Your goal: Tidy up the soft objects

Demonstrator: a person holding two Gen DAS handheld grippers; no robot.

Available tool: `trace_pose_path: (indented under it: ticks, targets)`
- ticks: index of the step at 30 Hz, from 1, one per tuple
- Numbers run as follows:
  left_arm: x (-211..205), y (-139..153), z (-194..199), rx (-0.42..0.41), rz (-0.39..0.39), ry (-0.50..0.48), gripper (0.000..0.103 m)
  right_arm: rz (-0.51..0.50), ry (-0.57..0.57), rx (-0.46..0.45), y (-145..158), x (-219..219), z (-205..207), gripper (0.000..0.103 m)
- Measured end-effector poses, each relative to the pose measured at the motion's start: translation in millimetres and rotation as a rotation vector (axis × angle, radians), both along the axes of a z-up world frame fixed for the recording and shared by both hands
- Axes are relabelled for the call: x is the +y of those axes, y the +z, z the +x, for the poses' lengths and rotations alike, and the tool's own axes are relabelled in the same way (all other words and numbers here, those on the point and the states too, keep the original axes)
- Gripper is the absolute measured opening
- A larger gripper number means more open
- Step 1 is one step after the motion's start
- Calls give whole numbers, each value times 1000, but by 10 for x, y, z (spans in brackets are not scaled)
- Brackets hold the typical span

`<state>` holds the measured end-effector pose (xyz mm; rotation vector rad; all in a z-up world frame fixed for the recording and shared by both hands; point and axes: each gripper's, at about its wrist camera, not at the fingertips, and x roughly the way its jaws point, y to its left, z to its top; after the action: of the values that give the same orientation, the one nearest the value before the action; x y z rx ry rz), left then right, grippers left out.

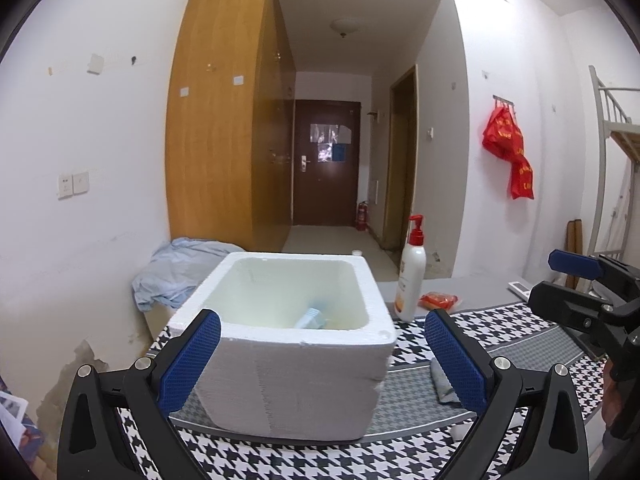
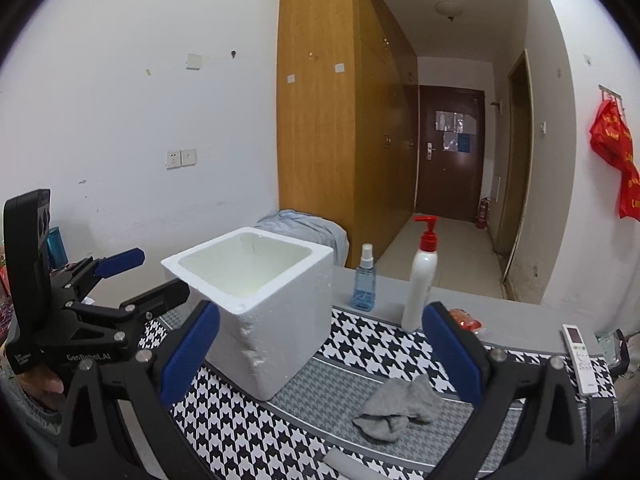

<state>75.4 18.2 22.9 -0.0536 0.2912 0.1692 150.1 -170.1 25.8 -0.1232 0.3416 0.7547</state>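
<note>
Foam box (image 1: 288,344) with blue-white item (image 1: 311,317) inside.

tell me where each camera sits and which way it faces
Left wrist: on the left claw, open, facing the foam box head-on; the right claw shows at right.
Right wrist: on the right claw, open, right of the box, facing the grey sock; the left claw and a hand show at left.
Shared: box, lotion bottle, houndstooth cloth.
</note>
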Motion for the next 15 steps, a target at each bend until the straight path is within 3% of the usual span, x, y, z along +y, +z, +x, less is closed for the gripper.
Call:
trace_pose_path:
  ticks: [15]
  targets:
    - [-172, -106, 16, 13, -20, -48, 102, 14, -49, 25, -139, -346, -33, 102]
